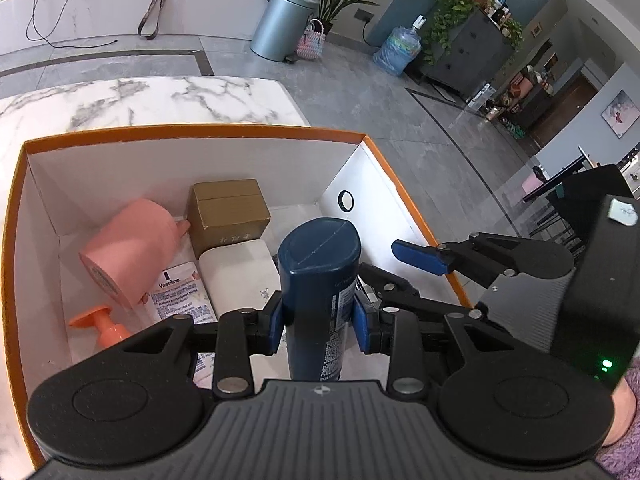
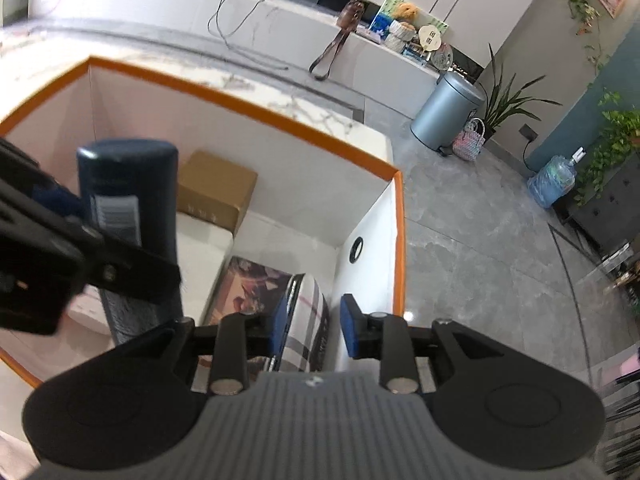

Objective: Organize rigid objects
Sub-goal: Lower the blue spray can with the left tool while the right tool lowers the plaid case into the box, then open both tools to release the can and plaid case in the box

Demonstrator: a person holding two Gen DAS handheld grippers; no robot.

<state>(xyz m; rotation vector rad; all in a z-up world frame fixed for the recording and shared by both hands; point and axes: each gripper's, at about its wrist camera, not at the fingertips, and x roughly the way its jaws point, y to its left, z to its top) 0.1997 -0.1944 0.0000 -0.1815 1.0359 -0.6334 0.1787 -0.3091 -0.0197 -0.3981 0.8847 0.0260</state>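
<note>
My left gripper (image 1: 319,322) is shut on a dark blue bottle (image 1: 318,280) and holds it upright over the orange-rimmed white box (image 1: 200,131). The bottle also shows in the right wrist view (image 2: 128,200). Inside the box lie a pink roll (image 1: 128,252), a brown carton (image 1: 226,210), a white block (image 1: 240,272), a Vaseline packet (image 1: 180,292) and an orange knob (image 1: 100,326). My right gripper (image 2: 313,330) is open over a plaid case (image 2: 306,320) standing against the box's right wall (image 2: 372,236); its left pad is close against the case.
The box stands on a white marble table (image 1: 140,100) near its edge. Beyond the table are grey floor tiles, a silver bin (image 1: 282,22), a water jug (image 1: 398,50) and plants. A picture-printed flat item (image 2: 248,292) lies in the box beside the case.
</note>
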